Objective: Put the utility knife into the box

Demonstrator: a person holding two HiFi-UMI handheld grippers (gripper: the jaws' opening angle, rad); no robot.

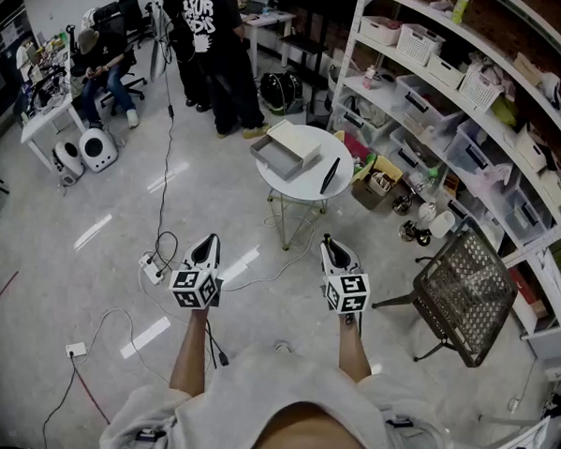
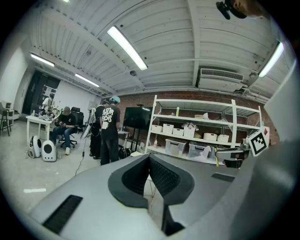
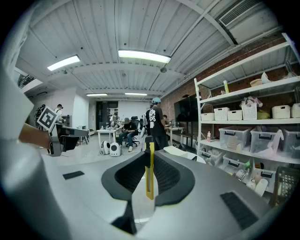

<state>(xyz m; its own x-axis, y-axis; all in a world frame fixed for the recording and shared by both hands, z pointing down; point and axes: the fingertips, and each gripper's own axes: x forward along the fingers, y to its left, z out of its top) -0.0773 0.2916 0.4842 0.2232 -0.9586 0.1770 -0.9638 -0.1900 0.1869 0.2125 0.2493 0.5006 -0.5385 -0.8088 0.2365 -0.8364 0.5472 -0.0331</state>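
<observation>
**Knife held short of the counter**

The right gripper's (image 1: 330,244) jaws pinch a yellow knife (image 3: 149,180) upright over the floor, well apart from the round counter (image 1: 306,190). The box (image 1: 282,151) sits at the counter's far-left edge. The left gripper's (image 1: 209,243) jaws are pressed together, empty.

Utility knife (image 3: 149,180): yellow, slim, upright, edge-on, clamped between the right tongs (image 3: 149,159), frame centre. Box (image 1: 277,156): grey, open, on the round white desk (image 1: 306,185), upper centre.

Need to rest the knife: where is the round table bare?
The table is bare at its near edge, between the box and the black object, and at the right rim past it. Crowded: the far left, under the box.
</observation>
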